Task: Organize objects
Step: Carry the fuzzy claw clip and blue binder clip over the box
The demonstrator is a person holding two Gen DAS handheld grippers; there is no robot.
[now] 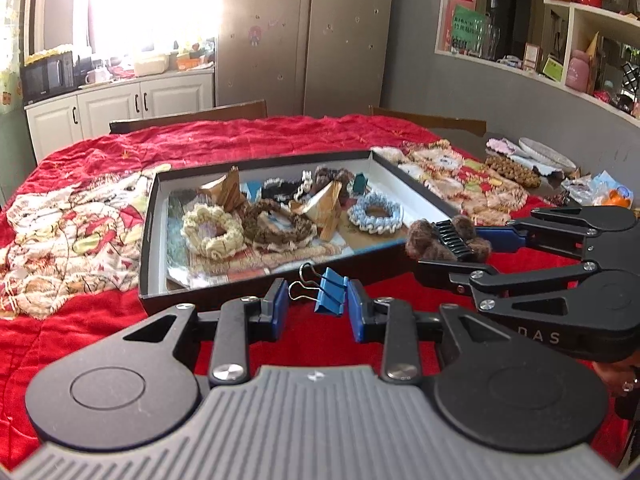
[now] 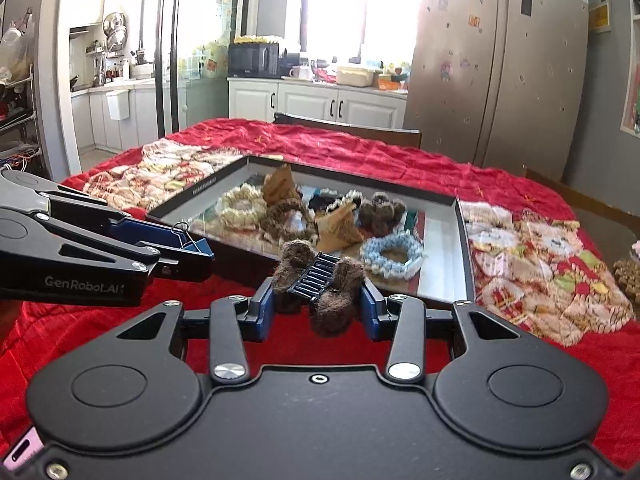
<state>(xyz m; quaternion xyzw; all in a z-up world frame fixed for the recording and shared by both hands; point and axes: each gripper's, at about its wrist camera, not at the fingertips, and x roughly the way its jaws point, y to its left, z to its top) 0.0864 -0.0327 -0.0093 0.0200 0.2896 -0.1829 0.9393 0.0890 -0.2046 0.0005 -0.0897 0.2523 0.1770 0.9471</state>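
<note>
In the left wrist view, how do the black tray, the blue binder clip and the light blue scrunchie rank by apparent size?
1. black tray
2. light blue scrunchie
3. blue binder clip

The clip sits nearer the camera, so the last two are unsure.

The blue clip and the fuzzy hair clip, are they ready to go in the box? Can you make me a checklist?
1. Left gripper holds the blue binder clip: ok.
2. Right gripper holds the fuzzy brown hair claw: ok.
3. Both are lifted off the red cloth: ok.
4. Box is open and in front: ok.
5. Bare spot inside by the blue scrunchie: ok.
6. Grip firmness: cannot tell.
</note>
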